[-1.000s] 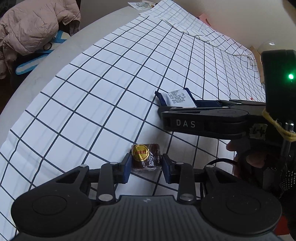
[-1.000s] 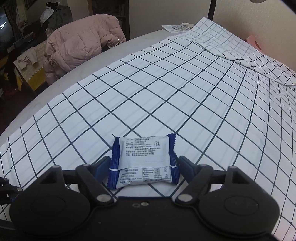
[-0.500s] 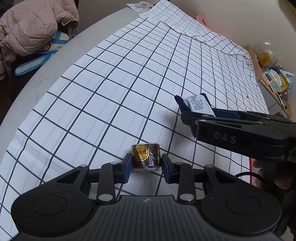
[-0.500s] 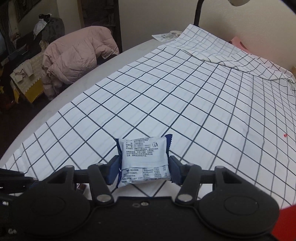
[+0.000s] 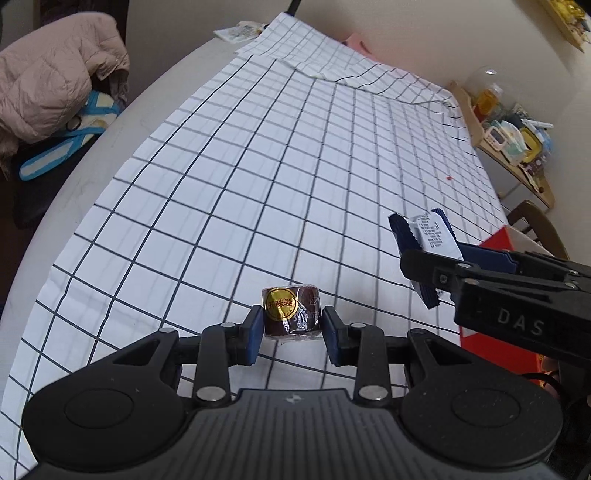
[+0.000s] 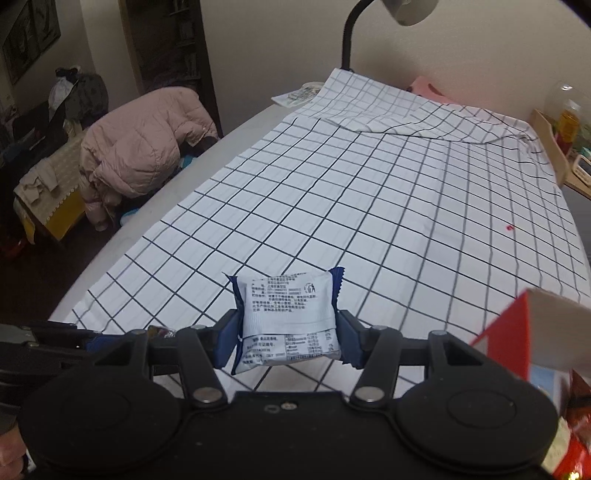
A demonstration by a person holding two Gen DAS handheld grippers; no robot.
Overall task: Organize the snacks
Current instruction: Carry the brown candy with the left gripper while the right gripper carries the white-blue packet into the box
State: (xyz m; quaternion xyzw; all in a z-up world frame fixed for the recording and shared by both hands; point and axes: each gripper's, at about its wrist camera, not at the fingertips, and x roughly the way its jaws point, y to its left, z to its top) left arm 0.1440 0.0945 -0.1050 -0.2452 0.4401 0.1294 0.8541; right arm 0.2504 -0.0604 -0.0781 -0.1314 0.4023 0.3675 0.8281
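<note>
My left gripper (image 5: 291, 326) is shut on a small brown roll snack (image 5: 291, 312) with a round gold label, held above the checked tablecloth (image 5: 258, 166). My right gripper (image 6: 286, 334) is shut on a blue and white snack packet (image 6: 288, 314), printed side up. In the left wrist view the right gripper (image 5: 421, 254) with its packet (image 5: 430, 236) comes in from the right, above a red box (image 5: 502, 243). The red box also shows at the right edge of the right wrist view (image 6: 532, 332).
A pink padded jacket (image 6: 144, 147) lies off the table's left side. A desk lamp (image 6: 369, 22) stands at the far end. A wooden shelf with jars and small items (image 5: 509, 133) is at the right. A folded part of the cloth (image 5: 332, 62) lies at the far end.
Both grippers have lifted and swung to the right with their snacks. The red box has come into view at the right in both views.
</note>
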